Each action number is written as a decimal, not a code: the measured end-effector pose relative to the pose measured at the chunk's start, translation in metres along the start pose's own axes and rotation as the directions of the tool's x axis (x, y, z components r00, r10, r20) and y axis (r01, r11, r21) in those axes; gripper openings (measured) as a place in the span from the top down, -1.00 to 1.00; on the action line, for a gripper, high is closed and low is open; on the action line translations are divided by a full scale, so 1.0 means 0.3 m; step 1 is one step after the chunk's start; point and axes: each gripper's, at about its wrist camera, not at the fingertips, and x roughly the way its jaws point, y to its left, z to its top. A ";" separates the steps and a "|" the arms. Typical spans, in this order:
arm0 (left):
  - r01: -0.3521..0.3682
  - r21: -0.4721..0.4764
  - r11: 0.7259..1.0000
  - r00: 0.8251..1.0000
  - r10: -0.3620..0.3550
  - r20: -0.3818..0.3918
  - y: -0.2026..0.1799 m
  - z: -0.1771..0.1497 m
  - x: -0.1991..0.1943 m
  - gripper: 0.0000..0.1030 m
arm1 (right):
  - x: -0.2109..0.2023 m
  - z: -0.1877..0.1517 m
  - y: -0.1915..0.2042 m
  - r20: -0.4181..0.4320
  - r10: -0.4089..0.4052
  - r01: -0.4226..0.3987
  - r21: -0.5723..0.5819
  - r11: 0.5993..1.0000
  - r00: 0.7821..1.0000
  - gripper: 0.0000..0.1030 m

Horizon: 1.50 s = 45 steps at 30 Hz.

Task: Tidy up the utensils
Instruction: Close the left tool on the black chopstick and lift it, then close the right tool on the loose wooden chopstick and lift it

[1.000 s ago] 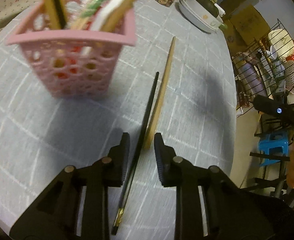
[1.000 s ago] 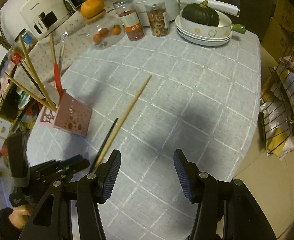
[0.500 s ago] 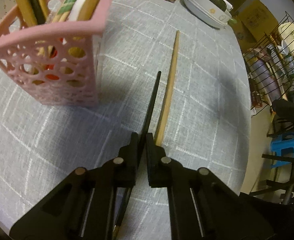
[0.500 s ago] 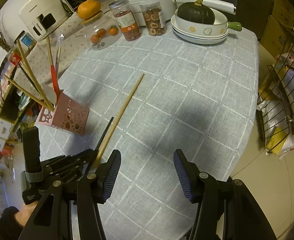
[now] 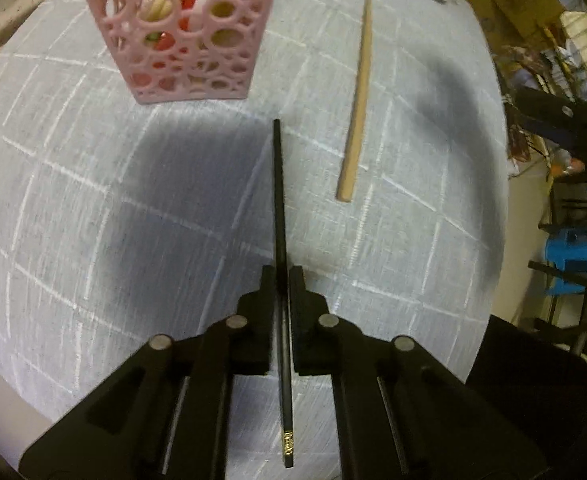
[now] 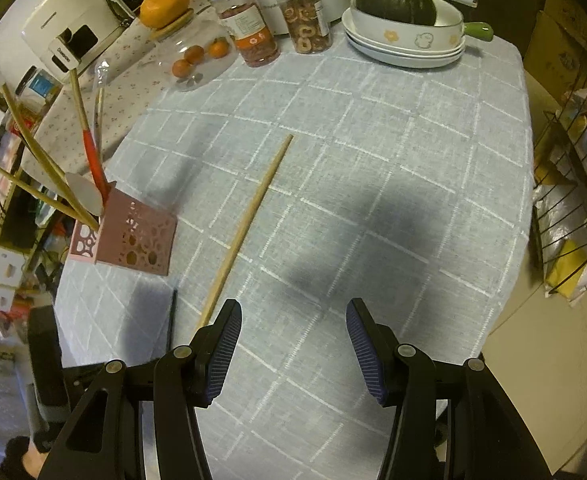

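Note:
My left gripper point(image 5: 281, 276) is shut on a black chopstick point(image 5: 279, 200) and holds it lifted over the grey checked tablecloth, tip toward the pink perforated utensil basket point(image 5: 189, 36). A wooden chopstick point(image 5: 357, 100) lies on the cloth to the right. In the right wrist view the wooden chopstick point(image 6: 249, 224) lies diagonally, the basket point(image 6: 133, 236) holds several utensils at the left, and the black chopstick point(image 6: 171, 316) shows beside it. My right gripper point(image 6: 293, 344) is open and empty above the cloth.
At the table's far side stand a bowl with a green squash point(image 6: 401, 16), two snack jars point(image 6: 253, 28), a jar with oranges point(image 6: 189, 52) and a white appliance point(image 6: 69, 28). A wire rack point(image 6: 573, 184) stands right of the table.
My left gripper closed on the black chopstick and lifted it away from the wooden chopstick, which stays on the cloth. The right gripper stayed open.

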 end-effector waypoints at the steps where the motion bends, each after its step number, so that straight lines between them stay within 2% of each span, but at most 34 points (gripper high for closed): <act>1: -0.001 0.008 1.000 1.000 0.001 0.024 -0.001 0.006 -0.009 0.86 | 0.004 0.001 0.005 -0.001 -0.001 0.001 -0.003 1.000 1.000 -0.08; 2: -0.004 0.012 1.000 0.999 0.004 0.046 0.003 0.010 -0.021 0.83 | 0.008 0.002 0.011 -0.003 -0.002 0.002 -0.006 1.000 1.000 -0.08; 4: -0.003 0.019 1.000 0.997 0.001 0.081 0.001 0.028 -0.027 0.59 | 0.019 0.004 0.016 -0.008 -0.005 0.005 -0.009 1.000 1.000 -0.08; 6: -0.012 0.028 1.000 0.992 0.008 0.124 -0.001 0.053 -0.018 0.47 | 0.029 0.002 0.018 -0.014 -0.010 0.010 -0.010 1.000 1.000 -0.08; 9: -0.046 0.022 0.999 0.990 0.043 0.135 -0.001 0.079 0.020 0.48 | 0.040 0.001 0.009 -0.021 -0.019 0.019 -0.001 1.000 1.000 -0.08; 11: -0.060 0.018 0.998 0.988 0.057 0.145 -0.012 0.084 0.022 0.62 | 0.047 0.007 0.007 -0.019 -0.018 0.018 0.002 1.000 1.000 -0.08; 12: -0.090 0.021 0.996 0.986 0.086 0.146 -0.011 0.082 0.021 0.88 | 0.053 0.016 0.010 -0.017 -0.020 0.020 -0.003 1.000 1.000 -0.08; 17: -0.087 -0.016 0.996 0.985 0.089 0.150 0.045 0.038 -0.018 0.88 | 0.099 0.081 0.032 0.006 -0.035 0.035 -0.019 0.999 0.999 -0.08; 23: -0.027 -0.055 0.998 0.983 0.037 0.182 0.130 -0.007 -0.131 0.88 | 0.190 0.186 0.076 0.009 -0.020 0.020 0.004 1.000 1.000 -0.05; 28: -0.007 -0.093 0.996 0.978 0.027 0.207 0.204 -0.022 -0.216 0.88 | 0.263 0.252 0.110 0.012 -0.032 0.032 0.034 0.999 0.999 0.19; 31: -0.012 -0.095 0.995 0.970 0.035 0.241 0.190 -0.017 -0.252 0.88 | 0.314 0.288 0.115 0.016 -0.054 0.053 0.040 0.998 0.998 0.36; 32: -0.014 -0.096 0.995 0.968 0.038 0.249 0.156 -0.003 -0.247 0.88 | 0.332 0.298 0.108 0.014 -0.061 0.060 0.052 0.997 0.998 0.37; 35: -0.027 -0.095 0.995 0.963 0.051 0.266 0.160 0.003 -0.275 0.88 | 0.381 0.317 0.087 0.008 -0.100 0.099 0.074 0.992 0.995 0.45; 39: -0.028 -0.099 0.995 0.957 0.055 0.284 0.172 0.003 -0.302 0.89 | 0.402 0.311 0.091 0.024 -0.120 0.119 0.033 0.992 0.993 0.57; 43: -0.033 -0.084 0.996 0.952 0.057 0.301 0.165 0.014 -0.323 0.89 | 0.386 0.290 0.092 -0.014 -0.118 0.118 -0.008 0.993 0.993 0.88; 45: -0.037 -0.075 0.997 0.948 0.058 0.314 0.155 0.016 -0.333 0.89 | 0.374 0.267 0.079 -0.032 -0.096 0.096 -0.010 0.995 0.995 0.88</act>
